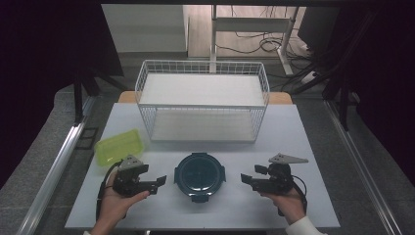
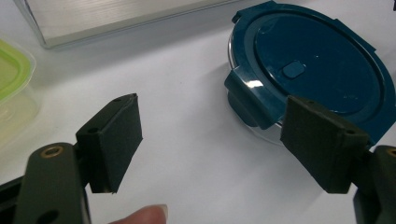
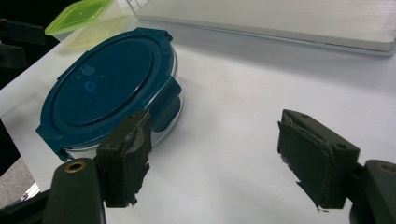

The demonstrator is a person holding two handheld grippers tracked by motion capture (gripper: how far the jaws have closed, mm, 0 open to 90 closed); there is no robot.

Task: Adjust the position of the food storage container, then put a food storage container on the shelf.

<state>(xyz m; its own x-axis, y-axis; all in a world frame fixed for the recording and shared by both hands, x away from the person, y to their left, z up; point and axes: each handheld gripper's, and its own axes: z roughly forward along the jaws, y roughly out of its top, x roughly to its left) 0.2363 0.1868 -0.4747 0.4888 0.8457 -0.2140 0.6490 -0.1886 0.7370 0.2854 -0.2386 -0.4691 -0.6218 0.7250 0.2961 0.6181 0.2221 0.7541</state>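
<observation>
Flanking the round blue-lidded container on the worktop, the left gripper and right gripper both have fingers spread, pinching nothing.

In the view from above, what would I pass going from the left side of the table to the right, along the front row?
Green-lidded container → left claw → round container with the dark blue lid → right claw. Both claws are open, with nothing between the jaws, and each points inward at the round container.
</observation>
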